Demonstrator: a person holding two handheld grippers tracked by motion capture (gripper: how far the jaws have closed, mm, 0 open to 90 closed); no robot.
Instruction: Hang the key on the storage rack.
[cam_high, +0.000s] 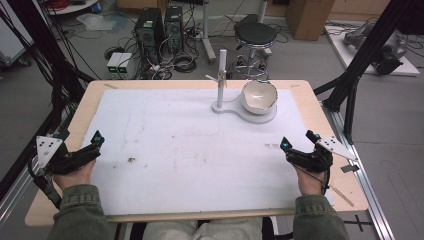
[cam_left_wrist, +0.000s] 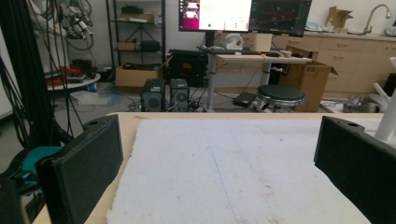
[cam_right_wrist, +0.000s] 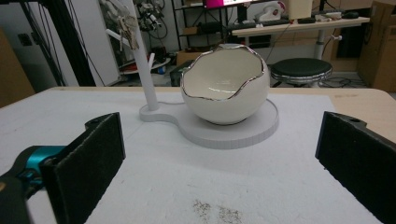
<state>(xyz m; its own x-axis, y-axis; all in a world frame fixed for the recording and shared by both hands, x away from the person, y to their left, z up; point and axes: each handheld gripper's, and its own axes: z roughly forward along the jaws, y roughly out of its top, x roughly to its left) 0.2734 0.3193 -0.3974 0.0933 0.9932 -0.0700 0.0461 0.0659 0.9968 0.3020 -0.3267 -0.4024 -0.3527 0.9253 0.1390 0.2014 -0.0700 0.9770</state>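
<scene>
A white eggshell-shaped bowl (cam_high: 259, 96) (cam_right_wrist: 226, 86) with a silver rim sits on a white round stand base (cam_high: 261, 118) (cam_right_wrist: 233, 135) at the far right of the table. An upright white post (cam_high: 221, 75) (cam_right_wrist: 145, 81) rises from the base's left end, and a bunch of keys (cam_right_wrist: 127, 25) hangs from one of its pegs. My left gripper (cam_high: 80, 139) (cam_left_wrist: 219, 177) rests open at the near left edge. At the near right my right gripper (cam_high: 298, 141) (cam_right_wrist: 219, 172) stands open, pointing at the bowl from well short of it. Nothing lies between either pair of jaws.
A white foam mat (cam_high: 190, 150) covers most of the wooden table (cam_high: 82, 107); small dark smudges (cam_high: 131, 160) mark it. Beyond the far edge stand a black stool (cam_high: 255, 34), computer towers (cam_high: 150, 30) and loose cables. Black frame struts (cam_high: 357, 70) flank the right side.
</scene>
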